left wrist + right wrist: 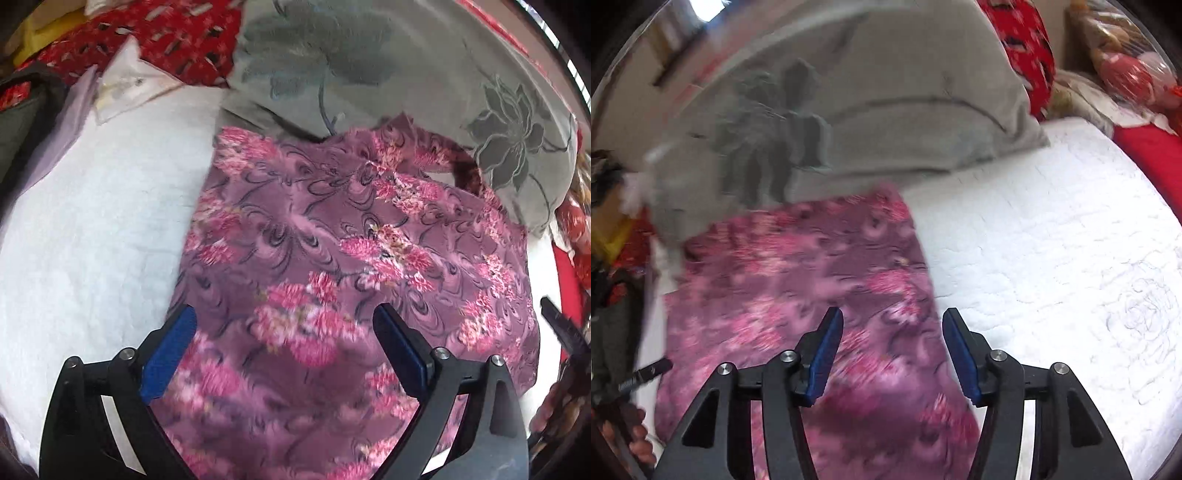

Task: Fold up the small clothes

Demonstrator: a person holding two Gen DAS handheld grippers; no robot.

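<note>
garment (351, 258) perhaps flat, claws (284, 343) agape

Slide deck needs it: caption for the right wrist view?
Open right claw above purple floral garment spread on white quilted bed.

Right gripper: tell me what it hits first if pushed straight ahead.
Probably the purple floral garment, near its right edge; the right gripper is open above it. Depth is unclear.

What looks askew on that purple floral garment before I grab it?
The purple floral garment lies mostly flat on the white quilt, but its far edge is rumpled and bunched against the grey flowered blanket. Both grippers hover with jaws open, holding nothing.
</note>
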